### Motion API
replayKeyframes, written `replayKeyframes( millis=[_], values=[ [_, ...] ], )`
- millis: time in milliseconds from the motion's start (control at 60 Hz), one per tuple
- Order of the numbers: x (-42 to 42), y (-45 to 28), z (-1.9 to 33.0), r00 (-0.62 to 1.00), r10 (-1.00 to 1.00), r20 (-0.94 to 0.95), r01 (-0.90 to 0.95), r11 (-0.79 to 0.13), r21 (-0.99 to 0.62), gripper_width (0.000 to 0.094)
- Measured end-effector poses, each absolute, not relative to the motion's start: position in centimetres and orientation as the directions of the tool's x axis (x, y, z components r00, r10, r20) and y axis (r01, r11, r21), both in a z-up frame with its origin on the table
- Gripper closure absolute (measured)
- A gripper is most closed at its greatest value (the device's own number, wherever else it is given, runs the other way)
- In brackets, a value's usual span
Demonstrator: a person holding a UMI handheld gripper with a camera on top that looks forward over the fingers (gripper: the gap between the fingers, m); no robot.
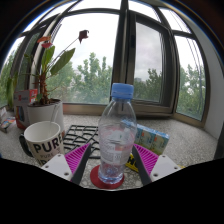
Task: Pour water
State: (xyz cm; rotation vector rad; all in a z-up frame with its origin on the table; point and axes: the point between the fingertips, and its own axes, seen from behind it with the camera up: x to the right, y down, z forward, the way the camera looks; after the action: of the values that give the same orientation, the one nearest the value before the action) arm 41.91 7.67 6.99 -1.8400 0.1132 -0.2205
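Clear plastic marks the water bottle (pixel 117 135), blue-capped and upright on a red coaster (pixel 107 178), standing between the gripper (pixel 111 160) fingers. Whether the magenta pads (pixel 76 156) press its sides or leave gaps, I cannot tell. The coaster lies on the table (pixel 185 135) near its front edge. Beside the bottle stands a white mug (pixel 44 141) with dark lettering; behind the mug, toward the table's far edge by the window (pixel 150 55), a potted plant (pixel 45 85). A small teal packet (pixel 152 137) lies just past the bottle.

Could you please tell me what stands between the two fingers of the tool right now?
In the gripper view, a clear water bottle with a blue cap stands upright on a red coaster between the fingers of the tool.
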Motion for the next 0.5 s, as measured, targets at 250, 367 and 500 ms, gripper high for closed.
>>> replayKeyframes(
  millis=[250,367,500],
  values=[
    [40.8,1.6,10.4,0.965,-0.256,0.058,-0.027,-0.316,-0.948,0.0086],
    [39.4,-3.1,13.2,0.956,-0.291,0.046,-0.043,-0.293,-0.955,0.0084],
    [36.8,-9.4,15.5,0.947,-0.314,0.060,-0.034,-0.284,-0.958,0.0085]
  ],
)
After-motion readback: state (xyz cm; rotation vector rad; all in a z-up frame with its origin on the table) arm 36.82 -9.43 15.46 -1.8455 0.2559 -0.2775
